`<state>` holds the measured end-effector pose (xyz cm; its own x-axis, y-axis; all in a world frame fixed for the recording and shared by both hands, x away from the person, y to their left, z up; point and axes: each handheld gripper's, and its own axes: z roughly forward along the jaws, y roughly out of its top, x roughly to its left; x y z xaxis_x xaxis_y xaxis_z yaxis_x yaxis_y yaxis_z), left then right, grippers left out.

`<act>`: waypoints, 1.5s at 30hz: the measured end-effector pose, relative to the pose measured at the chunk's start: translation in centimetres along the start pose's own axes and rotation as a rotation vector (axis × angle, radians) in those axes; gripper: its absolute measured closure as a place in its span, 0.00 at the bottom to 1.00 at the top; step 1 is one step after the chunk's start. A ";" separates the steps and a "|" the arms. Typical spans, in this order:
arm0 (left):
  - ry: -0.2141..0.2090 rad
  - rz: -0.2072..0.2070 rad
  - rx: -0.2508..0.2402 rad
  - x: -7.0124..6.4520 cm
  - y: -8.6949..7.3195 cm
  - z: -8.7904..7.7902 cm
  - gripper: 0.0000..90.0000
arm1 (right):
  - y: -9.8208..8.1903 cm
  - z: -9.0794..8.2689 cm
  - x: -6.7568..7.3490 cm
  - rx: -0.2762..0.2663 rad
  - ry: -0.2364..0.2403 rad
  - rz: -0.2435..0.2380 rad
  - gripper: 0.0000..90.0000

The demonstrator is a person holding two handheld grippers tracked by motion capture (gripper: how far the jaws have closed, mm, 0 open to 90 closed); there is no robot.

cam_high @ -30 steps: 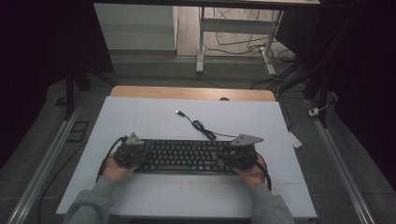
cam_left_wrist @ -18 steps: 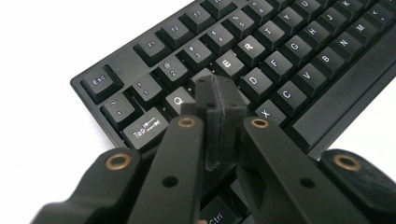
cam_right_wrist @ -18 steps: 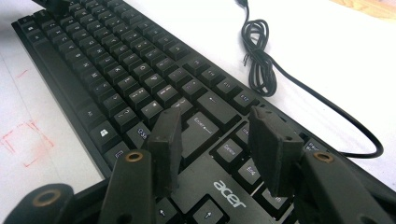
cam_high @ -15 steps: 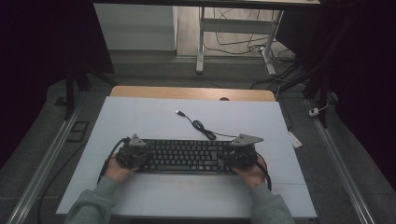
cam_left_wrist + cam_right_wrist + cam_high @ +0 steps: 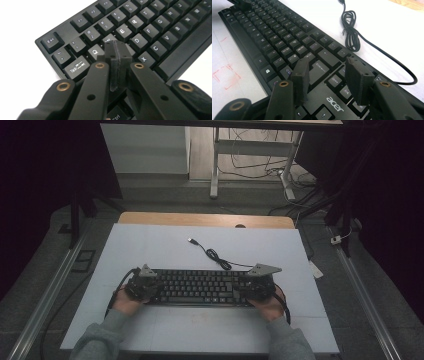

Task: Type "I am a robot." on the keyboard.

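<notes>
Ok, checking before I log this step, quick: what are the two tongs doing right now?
Left tongs: shut, empty, tips over the keyboard near Q and W.
Right tongs: open, holding nothing, above the Enter key.

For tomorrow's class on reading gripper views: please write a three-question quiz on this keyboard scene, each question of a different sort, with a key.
1. True or false: the left gripper has its jaws closed together above the keyboard.
2. Multiple choice: in the right gripper view, the right gripper has its open jaws on either side of which key? A. Esc B. Enter C. Space bar
3. Short answer: where does the keyboard's cable lie, and is its plug connected to anything?

Key
1. True
2. B
3. It lies loosely bundled on the white table top behind the keyboard; the plug lies free, unconnected.
</notes>
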<state>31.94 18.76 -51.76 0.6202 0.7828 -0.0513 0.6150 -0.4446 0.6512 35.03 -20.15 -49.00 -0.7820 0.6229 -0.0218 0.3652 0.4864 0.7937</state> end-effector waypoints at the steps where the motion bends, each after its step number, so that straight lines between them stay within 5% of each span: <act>1: -0.010 -0.003 -0.015 0.0 0.1 -0.2 0.99 | 0.0 0.0 0.0 0.000 0.000 0.000 0.61; 4: -0.033 -0.013 -0.076 0.0 0.2 -0.9 0.96 | 0.0 0.0 0.0 -0.003 0.001 0.003 0.61; 9: -0.041 -0.058 -0.146 0.2 0.3 -1.6 0.73 | 0.0 0.0 0.0 -0.001 0.000 0.002 0.61; 19: -0.071 -0.126 -0.203 0.8 0.4 -2.4 0.38 | 0.0 -0.1 -0.1 -0.004 -0.001 0.002 0.61; 45: -0.060 -0.101 -0.206 0.5 0.6 -2.6 0.35 | -0.1 0.0 -0.2 -0.004 -0.006 0.005 0.61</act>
<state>31.36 20.03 -49.43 0.5925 0.7885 -0.1651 0.5668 -0.2624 0.7810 35.11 -20.30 -49.03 -0.7774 0.6287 -0.0214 0.3670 0.4809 0.7963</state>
